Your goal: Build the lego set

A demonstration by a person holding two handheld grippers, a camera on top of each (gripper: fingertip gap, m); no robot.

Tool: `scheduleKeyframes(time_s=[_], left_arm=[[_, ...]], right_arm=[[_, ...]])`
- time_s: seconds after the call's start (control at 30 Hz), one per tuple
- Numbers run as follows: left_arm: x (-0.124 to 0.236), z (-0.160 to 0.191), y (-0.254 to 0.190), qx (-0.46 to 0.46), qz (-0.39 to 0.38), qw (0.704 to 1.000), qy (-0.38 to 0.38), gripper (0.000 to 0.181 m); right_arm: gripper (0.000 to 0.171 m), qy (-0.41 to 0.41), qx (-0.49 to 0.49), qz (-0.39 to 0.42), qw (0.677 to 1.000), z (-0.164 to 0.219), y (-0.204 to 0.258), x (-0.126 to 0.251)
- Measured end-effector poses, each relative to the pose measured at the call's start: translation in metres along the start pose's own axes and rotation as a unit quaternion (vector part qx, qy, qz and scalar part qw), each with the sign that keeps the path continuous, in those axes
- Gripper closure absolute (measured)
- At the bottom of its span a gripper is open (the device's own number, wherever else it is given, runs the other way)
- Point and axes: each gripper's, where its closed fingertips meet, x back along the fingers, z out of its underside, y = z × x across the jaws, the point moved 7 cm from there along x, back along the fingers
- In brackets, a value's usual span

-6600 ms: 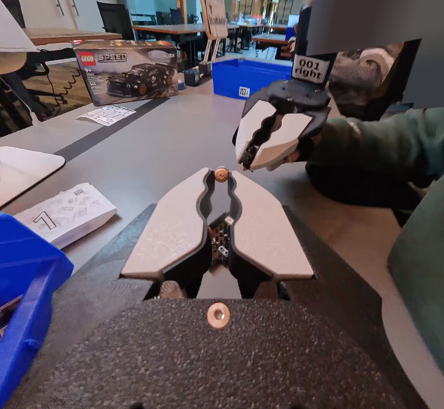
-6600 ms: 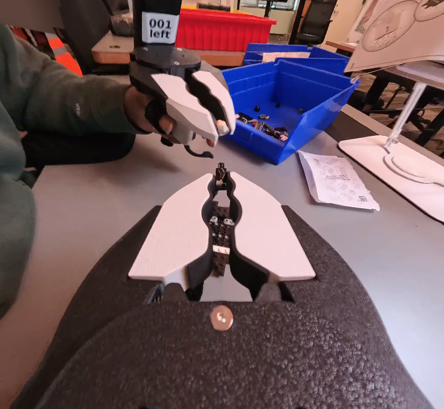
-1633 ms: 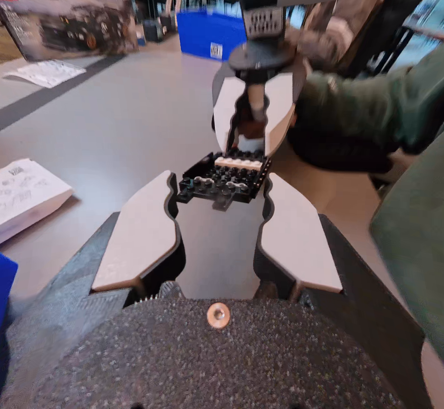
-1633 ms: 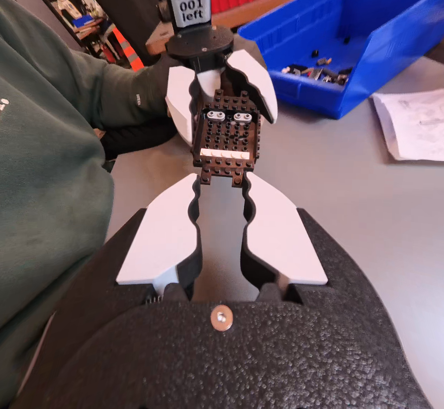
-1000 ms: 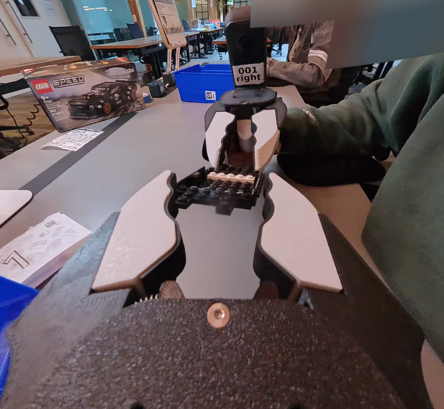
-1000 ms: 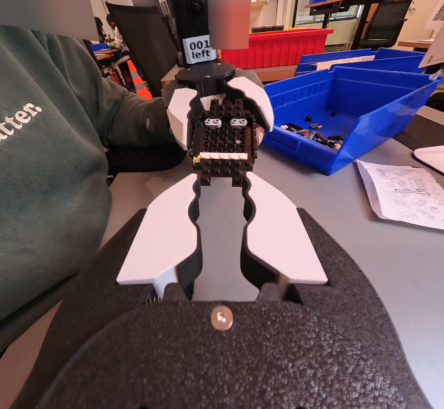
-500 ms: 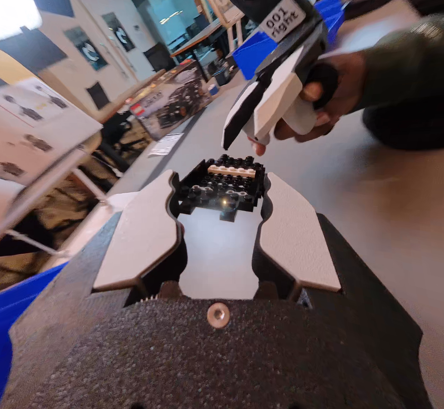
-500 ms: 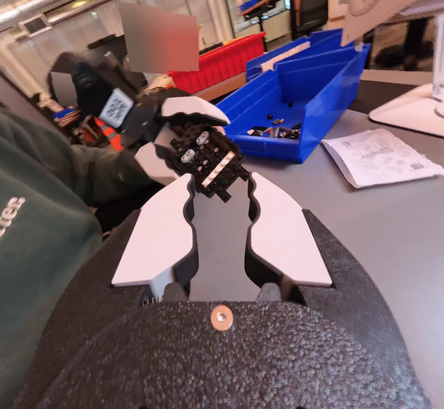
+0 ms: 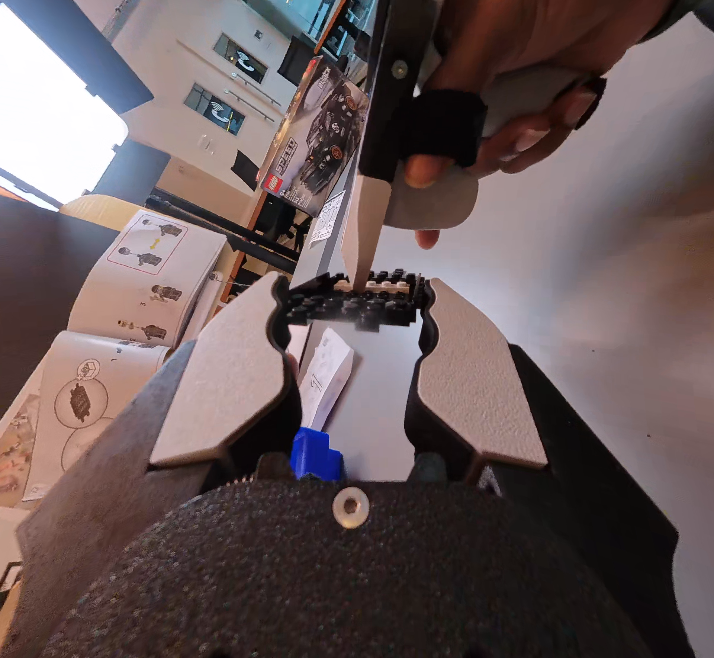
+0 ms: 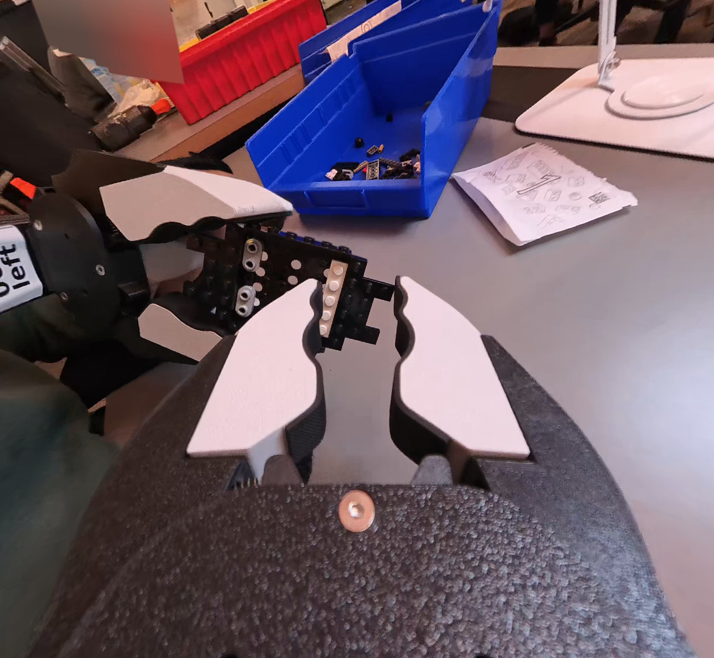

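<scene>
My left tool point(image 9: 351, 291) grips a flat black studded brick assembly with a white strip and two grey round-holed pieces point(image 10: 286, 284) by its side edges, holding it in the air above the grey worktop point(image 10: 579, 330). My right tool point(image 10: 357, 287) is spread open and holds nothing; its left finger overlaps the assembly's free end beside the white strip. In the left wrist view that tool's tip point(image 9: 357, 268) comes down edge-on and meets the studded top at the white strip. Beyond the assembly on the worktop stands a blue plastic bin with small loose bricks inside point(image 10: 347, 199), and just right of it lies a white printed paper bag point(image 10: 541, 195). A white lamp base point(image 10: 618, 114) sits farther right.
</scene>
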Motion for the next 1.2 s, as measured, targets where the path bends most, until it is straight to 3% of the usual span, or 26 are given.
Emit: scheduleKeyframes(time_s=[0.27,0.47,0.5,0.53,0.6,0.73,0.8,0.9,1.0,1.2], left_arm=[[0.000,0.003,-0.007,0.004,0.024,1.000,-0.009,0.117],[0.004,0.001,-0.001,0.085,0.055,0.994,-0.048,0.116],[0.005,0.002,0.001,0.104,0.061,0.991,-0.056,0.116],[0.007,0.004,0.005,0.126,0.072,0.987,-0.064,0.116],[0.008,0.011,0.014,0.183,0.081,0.977,-0.071,0.116],[0.007,0.017,0.017,0.198,0.086,0.974,-0.072,0.116],[0.005,0.018,0.011,0.198,0.107,0.972,-0.072,0.116],[0.002,0.018,0.003,0.272,0.175,0.941,-0.102,0.116],[0.001,0.019,0.002,0.311,0.198,0.920,-0.129,0.116],[0.000,0.016,-0.001,0.263,0.160,0.943,-0.130,0.115]], right_arm=[[0.138,0.022,-0.014,-0.037,0.999,0.007,-0.006,-0.002],[0.139,0.022,-0.006,-0.086,0.996,0.006,-0.005,0.003],[0.147,0.015,-0.012,-0.088,0.996,0.006,-0.008,0.007],[0.171,-0.002,-0.007,-0.091,0.996,0.003,-0.013,0.013],[0.171,-0.016,0.027,-0.080,0.996,-0.002,-0.012,0.018],[0.171,-0.012,0.072,-0.056,0.996,-0.005,0.001,0.014],[0.159,-0.013,0.105,-0.047,0.993,-0.002,0.003,0.012],[0.159,-0.025,0.184,-0.093,0.978,0.000,0.019,0.010],[0.152,-0.004,0.133,-0.157,0.979,0.003,0.032,0.003],[0.146,0.001,0.033,-0.176,0.984,0.004,0.026,-0.001]])
